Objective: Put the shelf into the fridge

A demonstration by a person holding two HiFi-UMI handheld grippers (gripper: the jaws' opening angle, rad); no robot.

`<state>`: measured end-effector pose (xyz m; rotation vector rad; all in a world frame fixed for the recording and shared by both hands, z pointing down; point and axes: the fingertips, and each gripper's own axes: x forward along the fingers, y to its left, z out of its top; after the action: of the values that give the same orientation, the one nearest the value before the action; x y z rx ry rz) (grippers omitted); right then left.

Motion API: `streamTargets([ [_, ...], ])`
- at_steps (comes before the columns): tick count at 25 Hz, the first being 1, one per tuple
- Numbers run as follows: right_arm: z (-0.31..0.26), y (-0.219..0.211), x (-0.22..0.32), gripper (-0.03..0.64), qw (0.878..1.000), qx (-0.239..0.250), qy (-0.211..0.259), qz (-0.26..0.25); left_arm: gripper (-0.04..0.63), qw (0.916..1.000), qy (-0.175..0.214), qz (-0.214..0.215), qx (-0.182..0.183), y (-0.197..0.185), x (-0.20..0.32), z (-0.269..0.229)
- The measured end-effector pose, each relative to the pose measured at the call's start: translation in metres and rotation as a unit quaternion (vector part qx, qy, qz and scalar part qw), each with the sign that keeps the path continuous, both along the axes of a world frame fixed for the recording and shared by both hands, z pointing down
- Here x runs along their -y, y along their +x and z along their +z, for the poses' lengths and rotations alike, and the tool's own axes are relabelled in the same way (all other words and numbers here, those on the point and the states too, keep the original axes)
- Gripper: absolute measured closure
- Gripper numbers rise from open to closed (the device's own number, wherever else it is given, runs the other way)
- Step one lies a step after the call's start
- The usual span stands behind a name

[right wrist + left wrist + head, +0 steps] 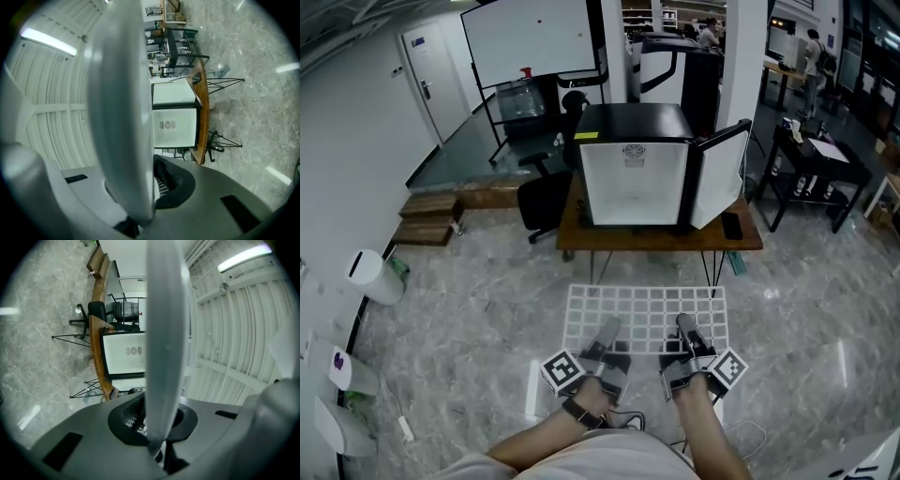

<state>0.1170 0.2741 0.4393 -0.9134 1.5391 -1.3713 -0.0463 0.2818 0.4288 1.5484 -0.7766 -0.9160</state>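
Note:
The white wire shelf (pixel 647 317) is held flat above the floor, in front of the small black fridge (pixel 635 169). The fridge stands on a wooden table (pixel 581 236), its door (pixel 719 174) swung open to the right and its white inside empty. My left gripper (pixel 605 336) is shut on the shelf's near edge at the left, and my right gripper (pixel 684 328) is shut on it at the right. In the gripper views a bit of the shelf's grid (pixel 133 420) (pixel 161 187) shows by the jaws, with the fridge (pixel 126 355) (pixel 176 126) far ahead.
A black office chair (pixel 542 202) stands left of the table. A dark object (pixel 731 226) lies on the table's right end. A black desk (pixel 811 159) is at the right, wooden steps (pixel 429 217) at the left. Marbled floor lies between me and the table.

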Motion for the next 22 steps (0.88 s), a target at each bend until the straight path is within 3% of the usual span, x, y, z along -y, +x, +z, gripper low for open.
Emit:
streamTargets([
  [6, 0.002, -0.004, 0.017, 0.569, 1.000, -0.003, -0.005, -0.016, 0.569, 0.9997, -0.011, -0.018, 0.013, -0.008, 0.013, 0.012],
  [12, -0.001, -0.006, 0.049, 0.569, 1.000, -0.003, -0.002, -0.020, 0.569, 0.9998, 0.005, -0.019, -0.007, -0.004, 0.044, -0.001],
  [22, 0.012, -0.013, 0.148, 0.570, 1.000, -0.019, -0.012, -0.013, 0.569, 0.9998, -0.002, -0.006, -0.019, -0.011, 0.146, 0.013],
])
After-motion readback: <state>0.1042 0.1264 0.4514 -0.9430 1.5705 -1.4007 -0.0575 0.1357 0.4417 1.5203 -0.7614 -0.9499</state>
